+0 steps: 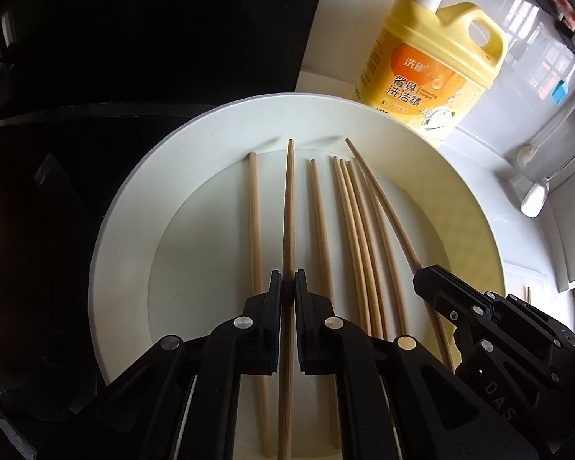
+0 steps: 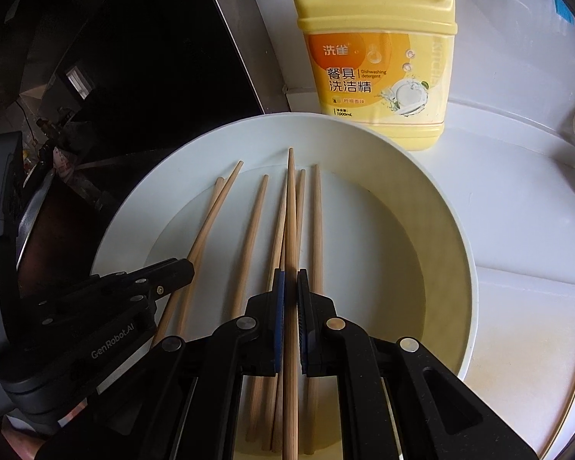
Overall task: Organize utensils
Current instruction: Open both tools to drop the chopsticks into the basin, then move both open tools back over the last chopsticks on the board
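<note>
Two hand-held tools work over a wide white plate (image 1: 126,199) on a white worktop (image 2: 517,230), with a yellow detergent jug (image 2: 379,61) standing just behind the plate.

The left tool (image 1: 288,287) is pressed together on one wooden chopstick (image 1: 288,207), which runs straight forward between its fingers. The right tool (image 2: 290,287) likewise pinches its own chopstick (image 2: 291,207), pointing toward the jug. Each held stick appears slightly raised above the others, though how far cannot be told.

More loose chopsticks (image 1: 349,214) lie side by side in the plate's well, roughly parallel, tips toward the jug — some between the two tools, some under them. In the left view the right tool's body shows at lower right, over the outermost stick.

The step looks like lifting a stick in each tool to pair or move them. To do it well, keep both grips firm and level, raise straight up so neighbours are not dragged, and keep the tools from colliding.
</note>
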Demonstrator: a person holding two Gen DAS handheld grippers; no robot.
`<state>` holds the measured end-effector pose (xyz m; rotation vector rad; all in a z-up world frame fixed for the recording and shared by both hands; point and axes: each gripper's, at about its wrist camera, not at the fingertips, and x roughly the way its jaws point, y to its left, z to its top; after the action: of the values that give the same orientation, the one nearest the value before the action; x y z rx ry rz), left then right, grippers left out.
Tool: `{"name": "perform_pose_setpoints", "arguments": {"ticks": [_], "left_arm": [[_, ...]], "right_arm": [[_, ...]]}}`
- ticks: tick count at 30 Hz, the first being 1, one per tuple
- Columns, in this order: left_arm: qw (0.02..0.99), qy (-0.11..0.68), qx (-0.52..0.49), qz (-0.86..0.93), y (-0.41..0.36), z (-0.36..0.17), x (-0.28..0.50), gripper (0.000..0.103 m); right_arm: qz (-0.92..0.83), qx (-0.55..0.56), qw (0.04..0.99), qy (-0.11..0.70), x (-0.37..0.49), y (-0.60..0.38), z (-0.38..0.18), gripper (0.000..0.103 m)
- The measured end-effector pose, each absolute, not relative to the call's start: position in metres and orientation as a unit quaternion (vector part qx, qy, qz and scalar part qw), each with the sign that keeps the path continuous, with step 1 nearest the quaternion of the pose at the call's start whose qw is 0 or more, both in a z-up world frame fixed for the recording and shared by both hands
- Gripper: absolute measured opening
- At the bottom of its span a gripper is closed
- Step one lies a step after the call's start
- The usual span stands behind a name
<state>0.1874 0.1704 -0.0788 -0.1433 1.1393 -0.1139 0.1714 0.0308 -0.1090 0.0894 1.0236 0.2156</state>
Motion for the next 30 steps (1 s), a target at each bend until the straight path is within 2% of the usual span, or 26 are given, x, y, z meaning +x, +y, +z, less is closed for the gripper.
{"name": "perform_pose_setpoints", "arguments": {"ticks": [8, 9, 11, 13, 14, 21, 23, 30], "left_arm": [[0.827, 0.557, -0.066, -0.040, 0.168, -0.087, 0.192, 0.008], [0.826, 0.558, -0.067, -0.034, 0.169, -0.087, 0.191, 0.011], [0.827, 0.557, -0.069, -0.027, 0.171, -0.085, 0.189, 0.029], [0.834, 0.547, -0.070, -0.016, 0.174, -0.079, 0.186, 0.067], [0.838, 0.540, -0.072, -0.010, 0.177, -0.076, 0.183, 0.072], [0.845, 0.530, -0.070, 0.012, 0.183, -0.063, 0.175, 0.078], [0.844, 0.531, -0.068, 0.015, 0.184, -0.062, 0.172, 0.080], [0.847, 0.528, -0.057, 0.018, 0.187, -0.060, 0.164, 0.081]], "right_arm": [[0.098, 0.045, 0.863, 0.493, 0.177, 0.026, -0.111, 0.007], [0.094, 0.049, 0.864, 0.492, 0.177, 0.024, -0.110, 0.008], [0.092, 0.053, 0.866, 0.488, 0.175, 0.019, -0.107, 0.013], [0.090, 0.052, 0.869, 0.484, 0.173, 0.016, -0.103, 0.015], [0.089, 0.051, 0.870, 0.482, 0.171, 0.015, -0.101, 0.017], [0.087, 0.053, 0.874, 0.475, 0.163, 0.011, -0.093, 0.020], [0.087, 0.052, 0.875, 0.474, 0.161, 0.012, -0.092, 0.026], [0.091, 0.049, 0.878, 0.468, 0.156, 0.017, -0.087, 0.028]]}}
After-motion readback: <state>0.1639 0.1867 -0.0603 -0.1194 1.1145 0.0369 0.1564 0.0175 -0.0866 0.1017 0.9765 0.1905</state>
